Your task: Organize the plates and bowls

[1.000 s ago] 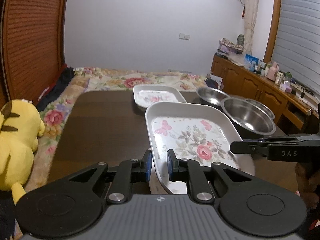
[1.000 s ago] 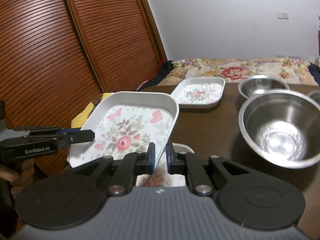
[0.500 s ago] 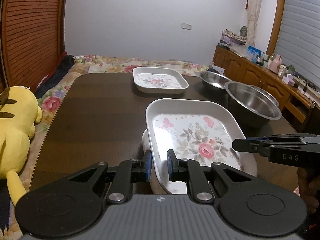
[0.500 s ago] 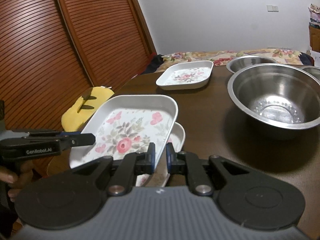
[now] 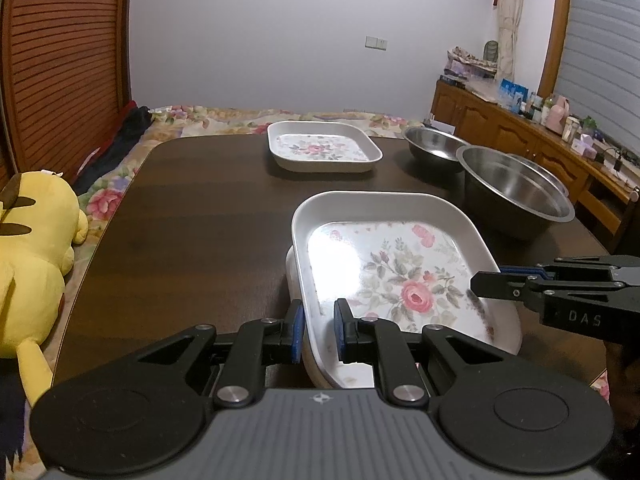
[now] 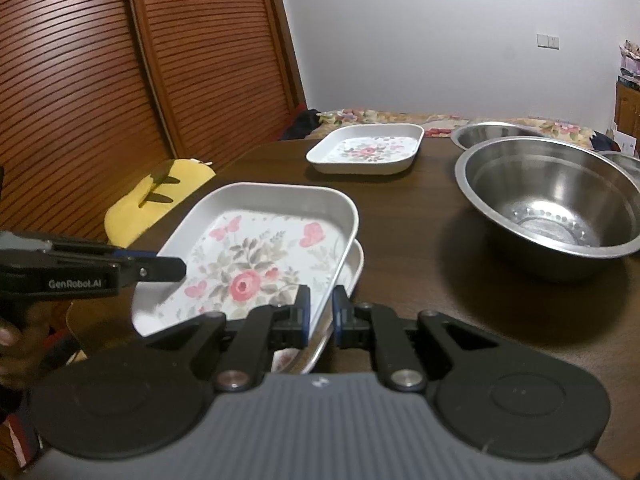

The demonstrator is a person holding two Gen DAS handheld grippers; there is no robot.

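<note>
Both grippers, left (image 5: pixel 319 330) and right (image 6: pixel 320 316), clamp opposite rims of the floral plate (image 5: pixel 394 276). It hangs level just above a second plate (image 6: pixel 352 268), likely for stacking.

**White Trays, Pink Roses, Dark Wood**

The near tray (image 5: pixel 404 280) is white, printed with a pink rose, grey-green leaves and pink butterflies. The far tray (image 5: pixel 322 152) is white with the same kind of pink flower print. The bowls (image 5: pixel 516 196) are plain shiny silver steel. The table (image 5: pixel 192 216) is dark brown wood. Each tool (image 5: pixel 319 330) is black with blue pads (image 5: pixel 297 330) on a grey ribbed body. The plush toy (image 5: pixel 32 256) is bright yellow with dark brown marks. The louvred doors (image 6: pixel 120 72) are reddish brown, the wall (image 5: pixel 300 40) pale grey-white, and the bedspread (image 5: pixel 224 118) cream with pink and red flowers.
</note>
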